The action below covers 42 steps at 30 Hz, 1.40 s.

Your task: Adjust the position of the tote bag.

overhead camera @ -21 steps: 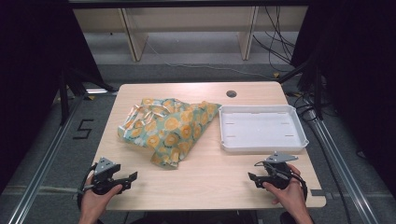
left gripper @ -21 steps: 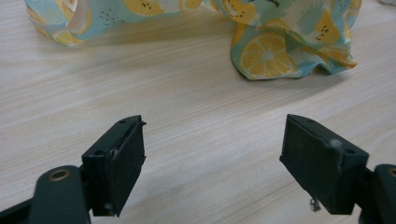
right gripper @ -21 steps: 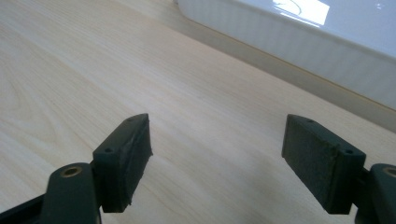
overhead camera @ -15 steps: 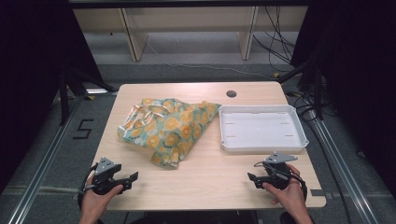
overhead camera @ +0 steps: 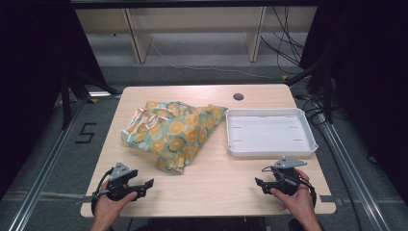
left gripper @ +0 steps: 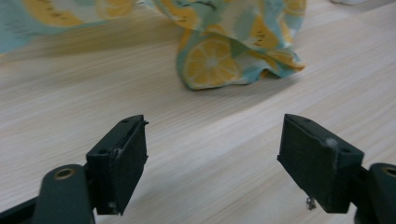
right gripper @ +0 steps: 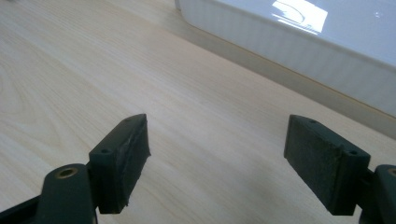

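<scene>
A crumpled teal cloth with yellow lemon slices (overhead camera: pixel 173 132) lies on the wooden table (overhead camera: pixel 216 187), left of centre. Its near corner (left gripper: pixel 233 56) shows ahead of my left gripper. A white rectangular tray (overhead camera: pixel 271 133) sits empty at the right; its ribbed wall (right gripper: pixel 299 46) runs across the right gripper view. My left gripper (overhead camera: pixel 144 185) rests low at the front left, jaws open with nothing between them (left gripper: pixel 212 158). At the front right my right gripper (overhead camera: pixel 262 182) stands open and empty too (right gripper: pixel 217 161), just before the tray.
A dark round hole (overhead camera: pixel 238 96) marks the table's far edge. Bare wood lies between the two grippers. Beyond the table stand wooden shelf legs (overhead camera: pixel 137 38), loose cables (overhead camera: pixel 288 48) and a floor marking "5" (overhead camera: pixel 85 133).
</scene>
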Available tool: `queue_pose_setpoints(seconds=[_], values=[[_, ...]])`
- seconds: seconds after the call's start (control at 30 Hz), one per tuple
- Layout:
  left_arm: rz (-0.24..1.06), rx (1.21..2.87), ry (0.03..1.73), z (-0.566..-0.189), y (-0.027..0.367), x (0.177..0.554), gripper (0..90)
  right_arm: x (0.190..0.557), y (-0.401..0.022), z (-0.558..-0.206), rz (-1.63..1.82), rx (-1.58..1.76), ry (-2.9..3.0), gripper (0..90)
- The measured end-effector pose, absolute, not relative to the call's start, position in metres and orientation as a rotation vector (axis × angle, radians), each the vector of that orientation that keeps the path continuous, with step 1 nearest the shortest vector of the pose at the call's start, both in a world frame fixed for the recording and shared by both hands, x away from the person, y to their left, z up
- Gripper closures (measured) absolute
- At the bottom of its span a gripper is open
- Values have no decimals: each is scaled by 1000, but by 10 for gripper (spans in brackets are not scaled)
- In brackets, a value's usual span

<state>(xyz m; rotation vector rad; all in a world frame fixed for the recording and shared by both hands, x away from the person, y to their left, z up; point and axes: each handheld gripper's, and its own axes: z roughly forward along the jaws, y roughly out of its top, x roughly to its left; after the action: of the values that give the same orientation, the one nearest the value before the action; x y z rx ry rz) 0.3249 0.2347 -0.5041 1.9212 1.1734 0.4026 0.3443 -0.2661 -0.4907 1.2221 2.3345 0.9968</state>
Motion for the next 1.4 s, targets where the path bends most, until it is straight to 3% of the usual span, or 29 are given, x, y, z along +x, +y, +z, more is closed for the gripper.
queue_pose_setpoints(seconds=[0.33, 0.57, 0.8, 0.93, 1.0, 1.07, 1.1, 1.23, 1.4], values=[[375, 1964, 1043, -505, 188, 337, 343, 343, -264, -489, 988, 1258, 2349, 232], [454, 1970, 1110, -509, 175, 354, 251, 342, -261, -491, 996, 1250, 2350, 238], [443, 2008, 1079, -516, 153, 363, 261, 343, -261, -491, 992, 1234, 2374, 237], [466, 2027, 1068, -517, 143, 368, 359, 344, -262, -492, 991, 1235, 2367, 237], [484, 2058, 1021, -517, 142, 371, 500, 344, -262, -491, 1017, 1241, 2372, 238], [481, 2082, 987, -518, 139, 374, 710, 344, -261, -491, 1008, 1254, 2357, 239], [481, 2082, 987, -518, 139, 374, 752, 344, -261, -491, 1008, 1254, 2357, 239], [468, 2064, 961, -519, 132, 376, 854, 346, -263, -492, 1019, 1209, 2352, 243], [452, 2079, 943, -517, 118, 378, 880, 346, -263, -491, 1021, 1214, 2358, 246]])
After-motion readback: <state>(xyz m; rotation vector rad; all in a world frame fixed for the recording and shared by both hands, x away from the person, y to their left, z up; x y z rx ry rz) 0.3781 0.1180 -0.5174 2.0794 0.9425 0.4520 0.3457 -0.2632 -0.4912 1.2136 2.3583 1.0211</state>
